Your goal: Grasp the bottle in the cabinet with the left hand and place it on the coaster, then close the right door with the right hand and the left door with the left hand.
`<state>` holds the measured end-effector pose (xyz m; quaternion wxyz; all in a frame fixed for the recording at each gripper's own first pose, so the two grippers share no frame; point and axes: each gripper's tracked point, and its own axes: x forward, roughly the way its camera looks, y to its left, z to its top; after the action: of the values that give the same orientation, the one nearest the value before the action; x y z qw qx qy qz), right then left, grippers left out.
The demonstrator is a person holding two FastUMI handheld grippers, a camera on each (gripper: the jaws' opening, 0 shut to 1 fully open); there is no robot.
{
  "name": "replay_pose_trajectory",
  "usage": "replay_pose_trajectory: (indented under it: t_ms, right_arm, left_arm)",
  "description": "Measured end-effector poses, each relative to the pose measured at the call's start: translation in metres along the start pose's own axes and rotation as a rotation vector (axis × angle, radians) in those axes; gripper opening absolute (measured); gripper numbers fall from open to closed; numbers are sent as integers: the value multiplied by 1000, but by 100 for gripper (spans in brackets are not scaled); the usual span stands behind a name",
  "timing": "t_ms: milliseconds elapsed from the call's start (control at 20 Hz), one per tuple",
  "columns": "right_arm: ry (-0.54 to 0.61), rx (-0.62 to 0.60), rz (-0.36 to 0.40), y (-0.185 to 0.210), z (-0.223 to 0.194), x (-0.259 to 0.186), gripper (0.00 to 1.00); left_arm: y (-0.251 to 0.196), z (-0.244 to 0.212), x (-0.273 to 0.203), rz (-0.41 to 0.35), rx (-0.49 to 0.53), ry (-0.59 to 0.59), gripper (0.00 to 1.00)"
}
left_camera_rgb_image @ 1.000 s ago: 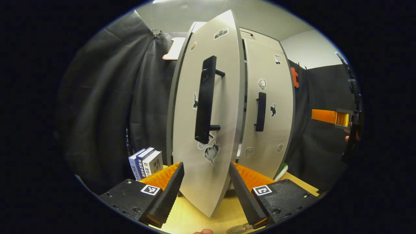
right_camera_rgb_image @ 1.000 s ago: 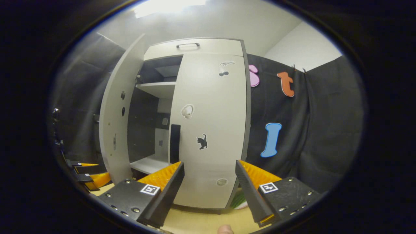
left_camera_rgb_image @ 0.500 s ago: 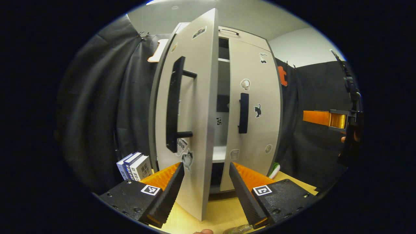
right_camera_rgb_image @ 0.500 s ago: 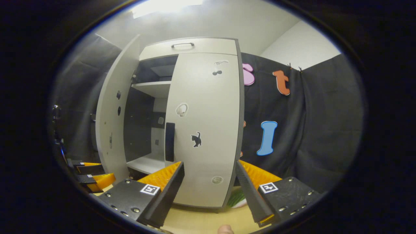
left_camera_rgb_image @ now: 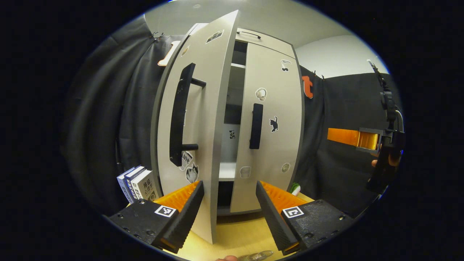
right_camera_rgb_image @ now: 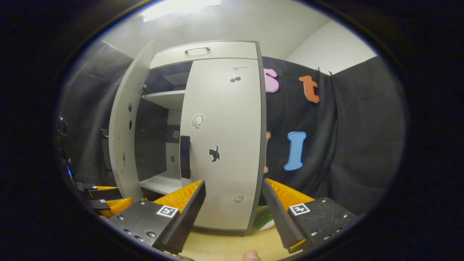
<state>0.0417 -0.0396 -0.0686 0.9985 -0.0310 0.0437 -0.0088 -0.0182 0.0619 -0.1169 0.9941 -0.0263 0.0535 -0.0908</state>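
Observation:
The grey cabinet's left door stands partly open, its long black handle facing me in the left gripper view. Beside it the right door is shut, with a shorter handle. Between them a gap shows a white shelf. My left gripper is open in front of the left door's edge, holding nothing. A clear object peeks in at the bottom edge; I cannot tell what it is. My right gripper is open before the right door, apart from it, with the left door beyond.
Several books stand left of the cabinet on the wooden table. A green and white object lies by the cabinet's right foot. The right gripper hangs at the far right, and the left gripper sits low left.
My left gripper has swung round the left door's edge, so the gap and shelf now show. The door's angle looks unchanged. The right gripper has drifted slightly right.

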Motion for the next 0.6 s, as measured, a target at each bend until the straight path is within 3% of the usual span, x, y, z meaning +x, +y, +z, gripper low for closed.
replay_pose_trajectory:
  t_ms: [600]
  right_arm:
    - [-2,-4,5,2,1,-2,96]
  left_arm:
    - [-5,6,0,-4,16,-6,91]
